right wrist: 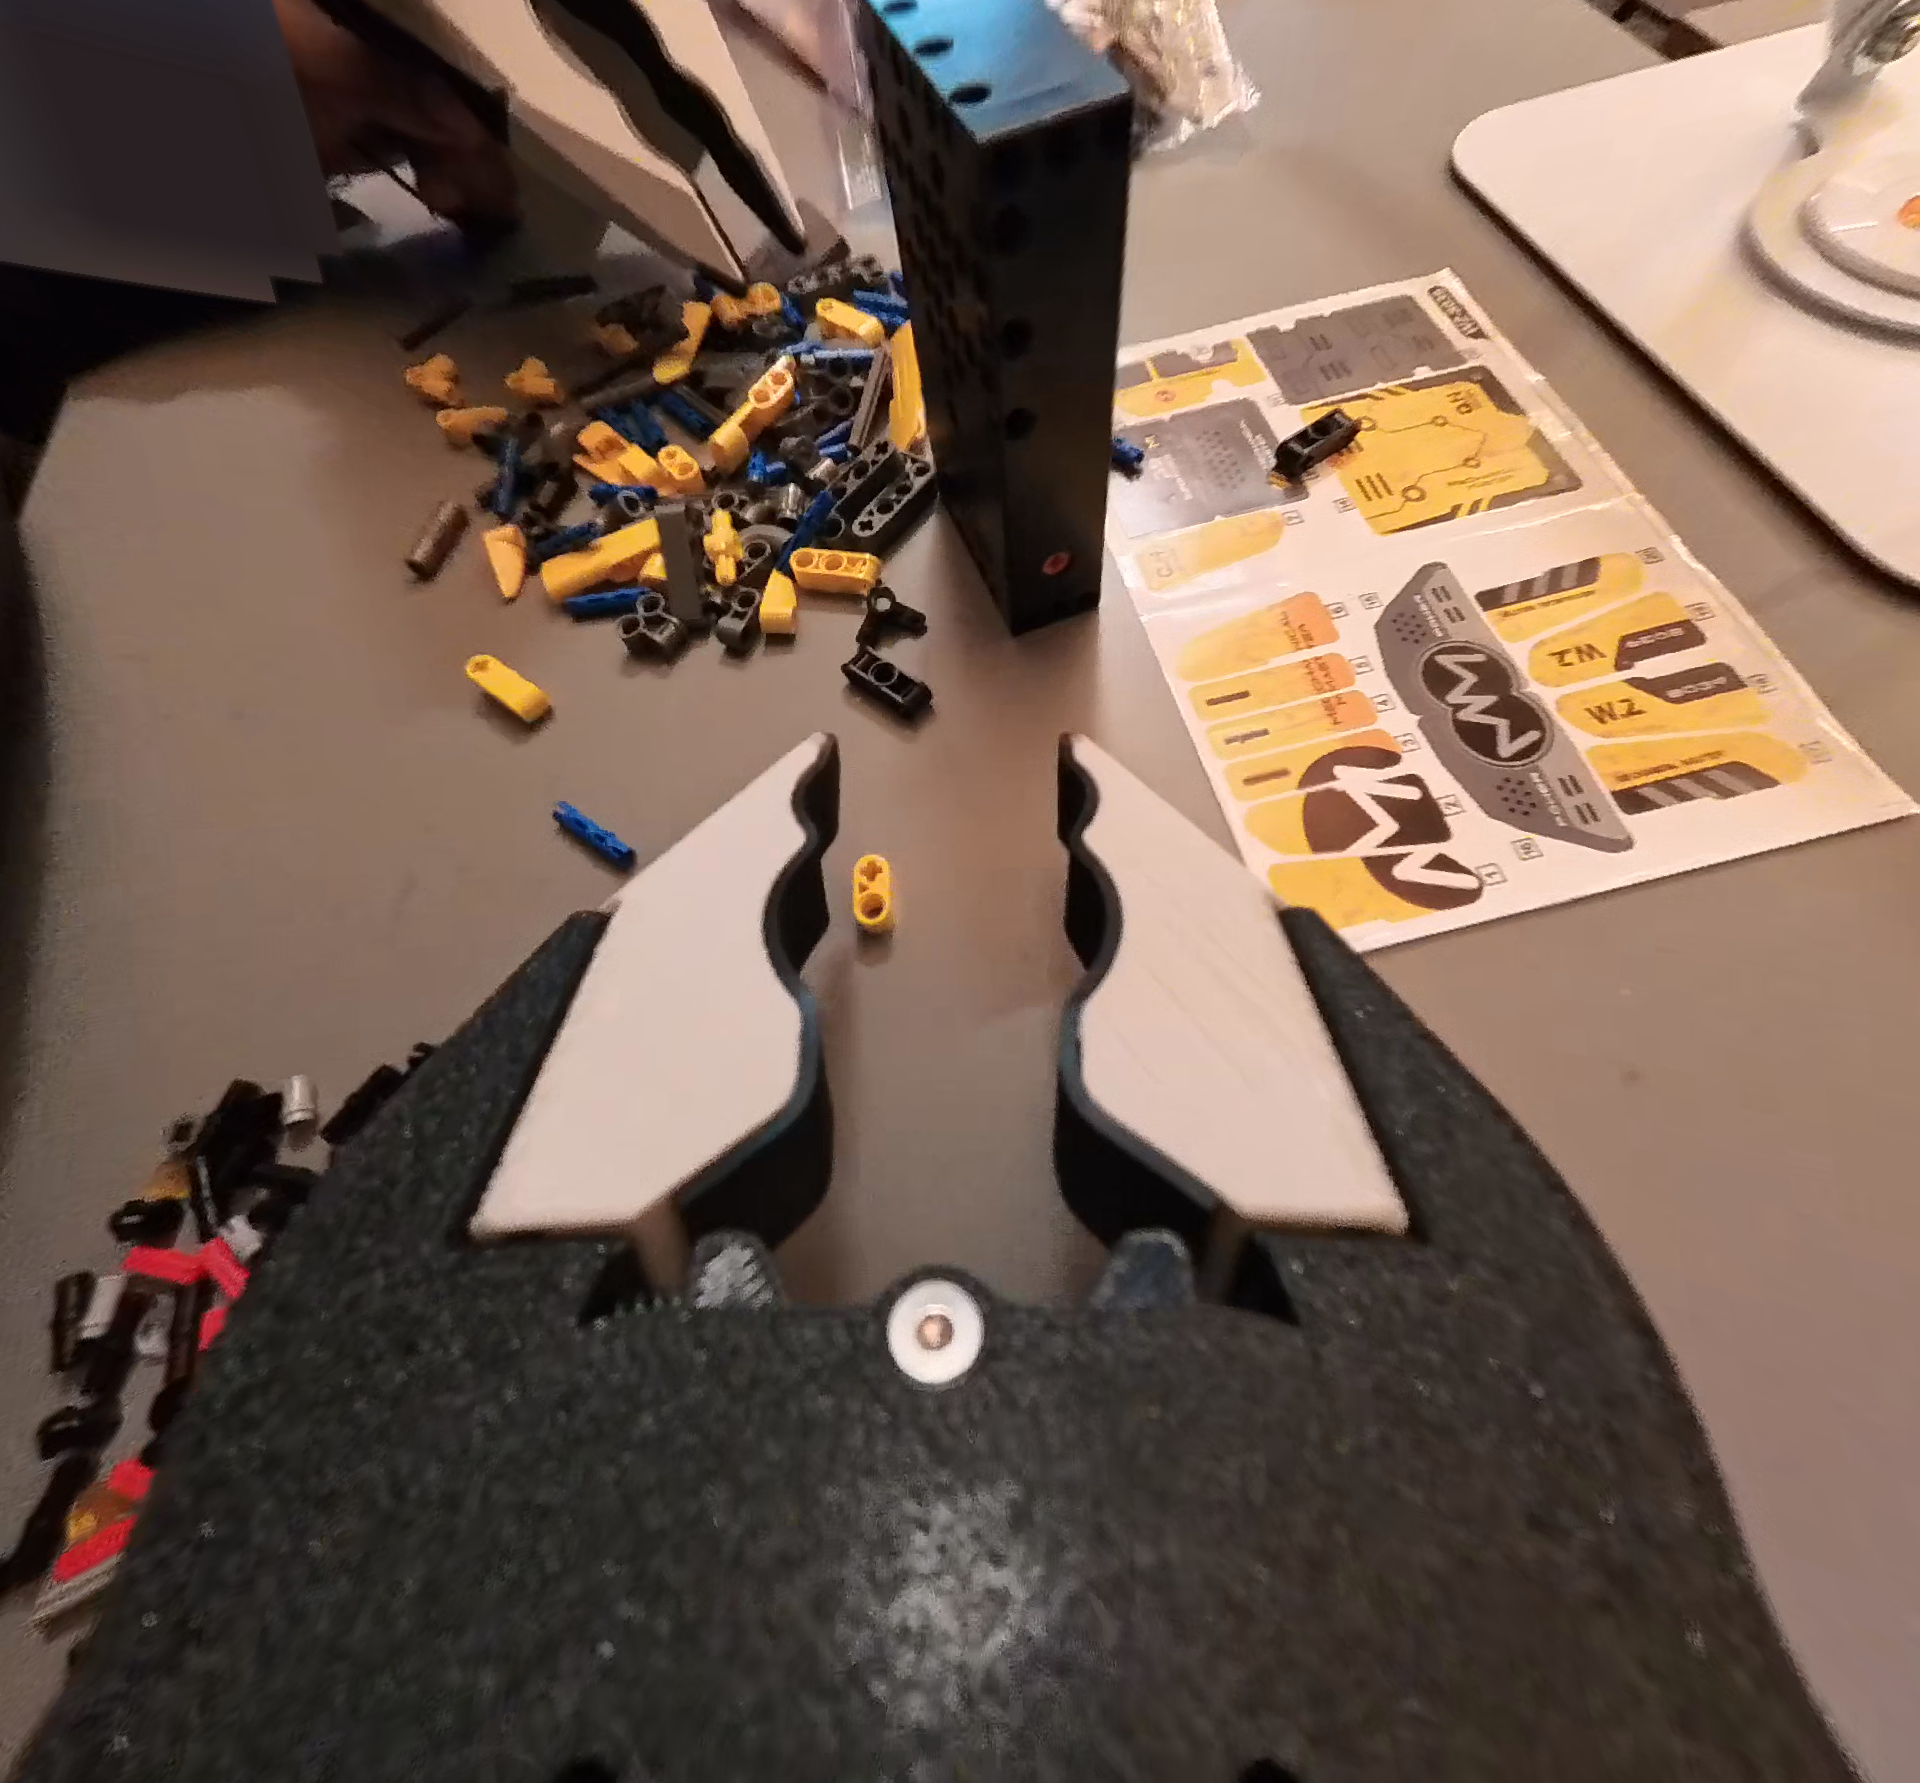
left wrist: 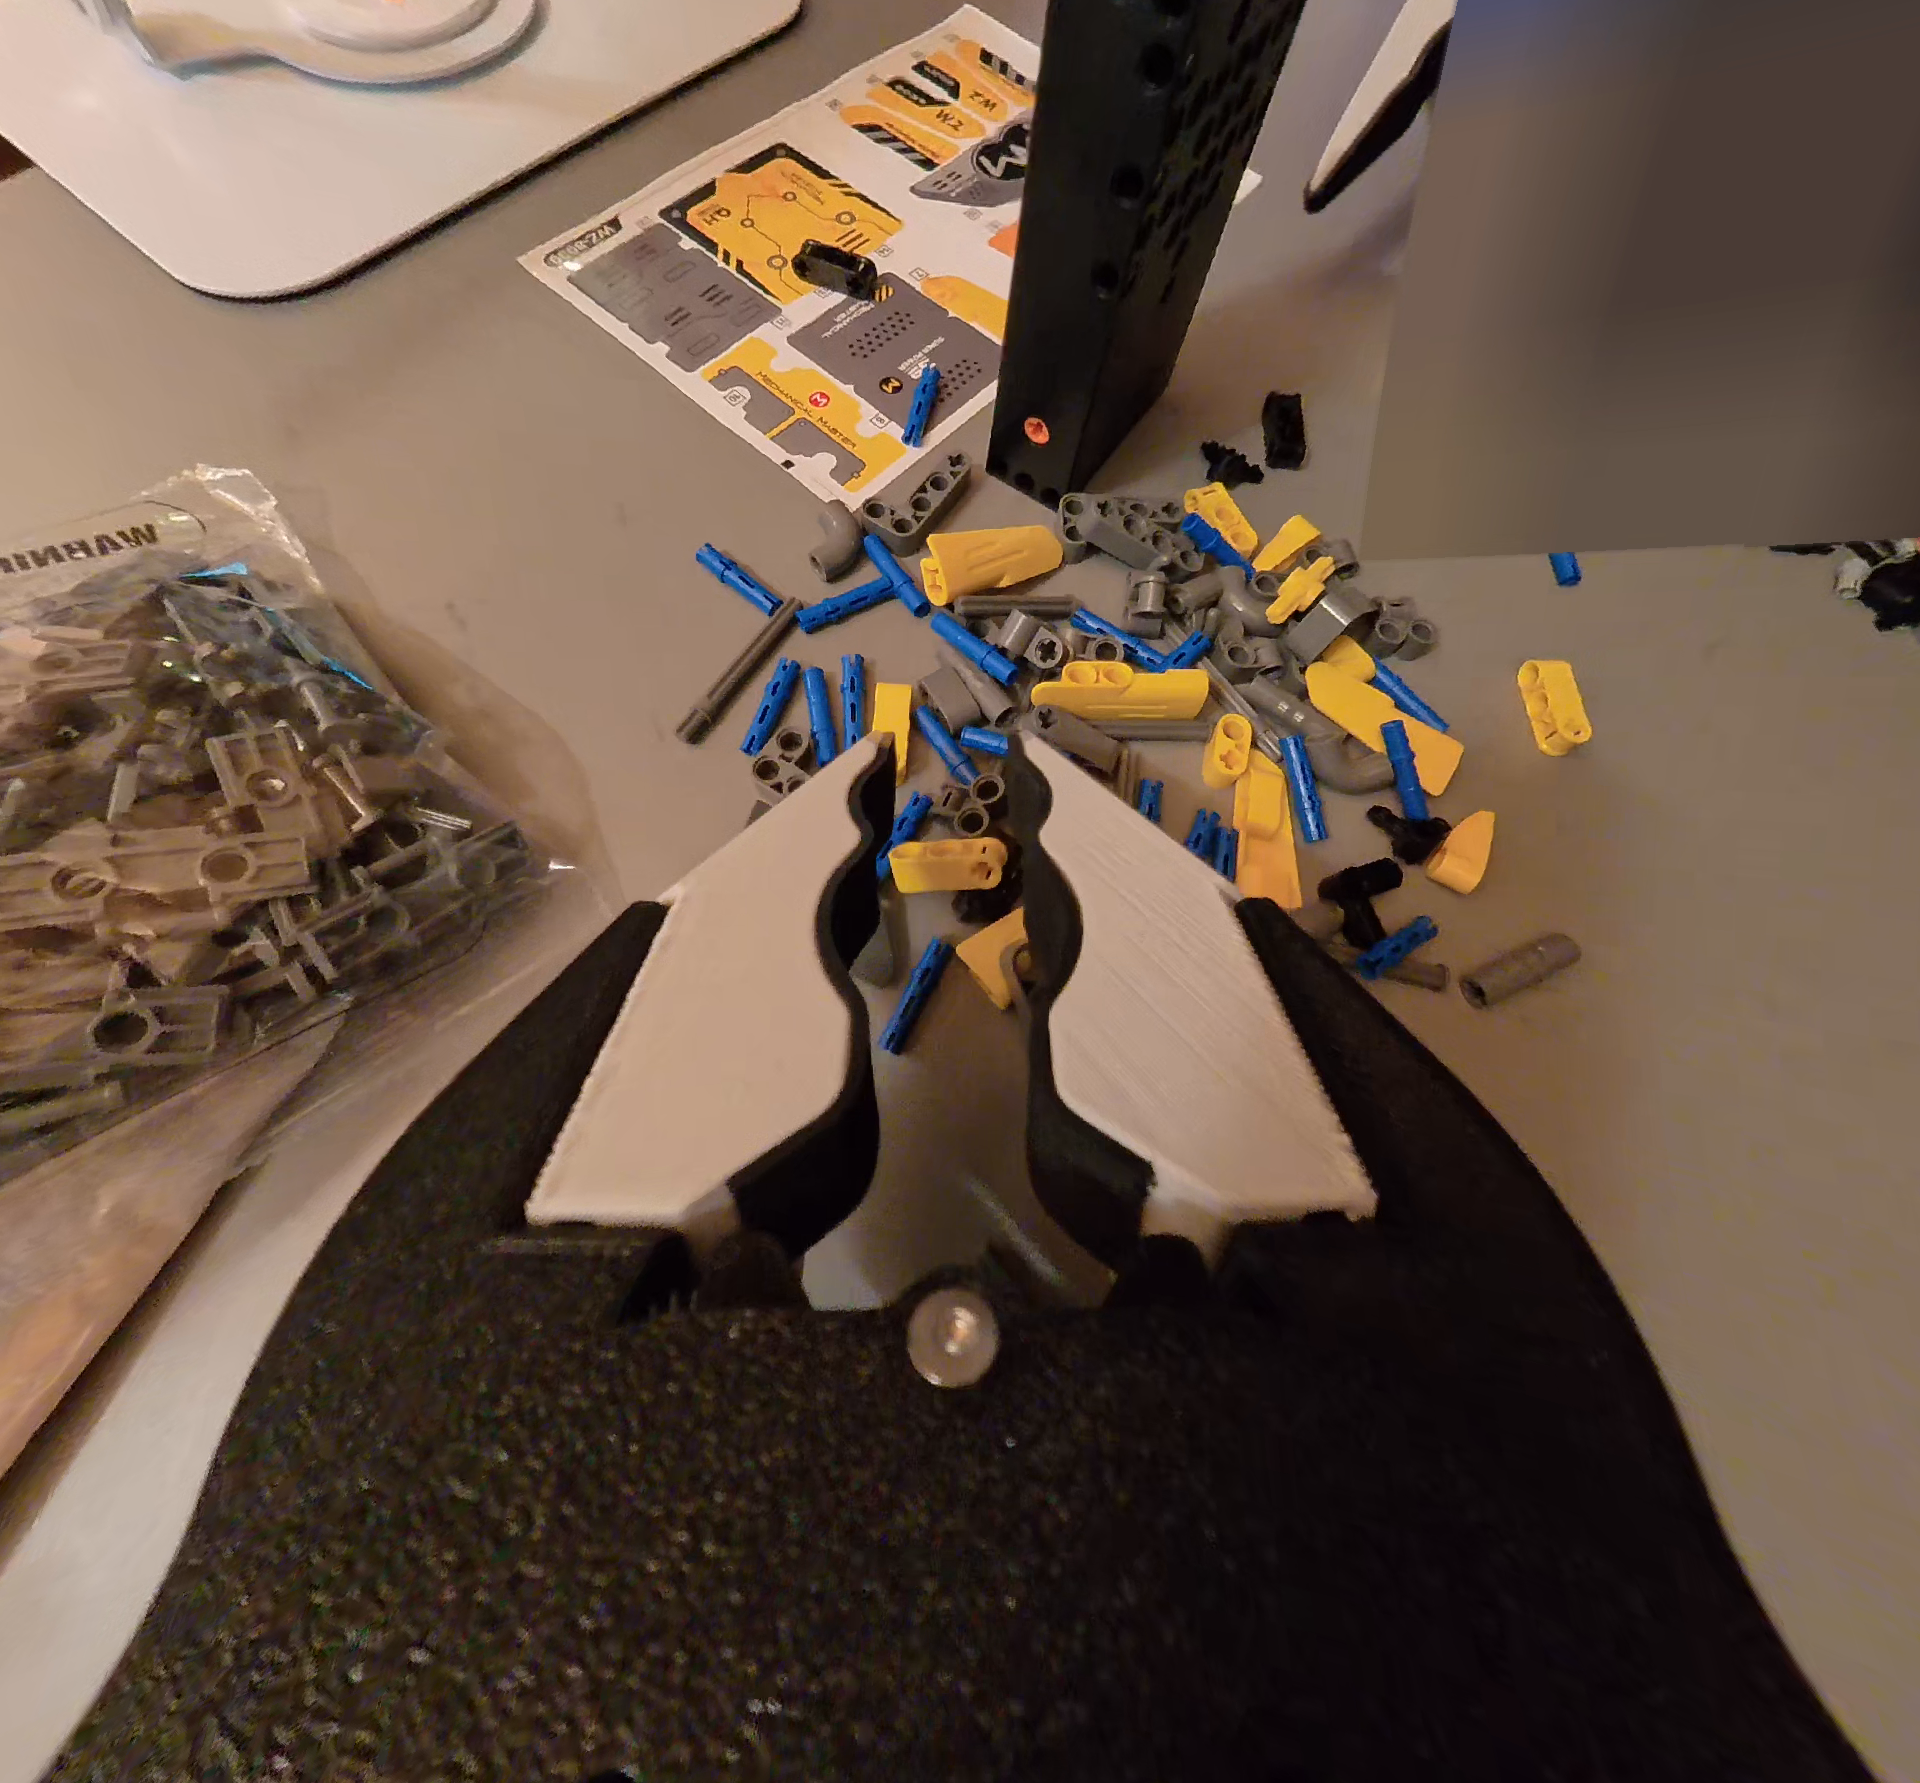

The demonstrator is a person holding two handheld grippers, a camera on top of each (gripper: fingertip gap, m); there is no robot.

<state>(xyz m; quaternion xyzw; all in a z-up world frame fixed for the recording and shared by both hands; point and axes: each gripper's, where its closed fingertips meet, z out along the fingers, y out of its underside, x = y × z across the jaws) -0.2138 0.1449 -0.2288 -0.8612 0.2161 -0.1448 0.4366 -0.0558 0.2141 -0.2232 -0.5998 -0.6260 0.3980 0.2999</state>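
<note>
My left gripper (left wrist: 951,751) hangs tip-down over a loose pile of yellow, blue and grey building pieces (left wrist: 1143,694). Its jaws stand a narrow gap apart, and a yellow piece (left wrist: 945,863) shows in that gap; I cannot tell whether they touch it. The left gripper also shows in the right wrist view (right wrist: 774,263), at the pile's far edge (right wrist: 707,486). My right gripper (right wrist: 948,757) is open wide and low over the grey table. A small yellow piece (right wrist: 873,892) lies between its fingers, close to the left one. A tall black perforated block (left wrist: 1132,175) (right wrist: 1008,331) stands upright beside the pile.
A sticker sheet (left wrist: 779,299) (right wrist: 1455,590) lies by the block with a small black piece (left wrist: 836,266) (right wrist: 1314,440) on it. A clear bag of grey pieces (left wrist: 208,850) lies to the left. A white stand base (left wrist: 312,123) (right wrist: 1662,227) sits at the back. Black and red pieces (right wrist: 156,1266) lie near my right gripper. Spacing between my two grippers at the tips: around 20 centimetres. The tall black perforated block (right wrist: 1008,331) lies some 7 centimetres from my right tips, 15 centimetres from my left tips.
</note>
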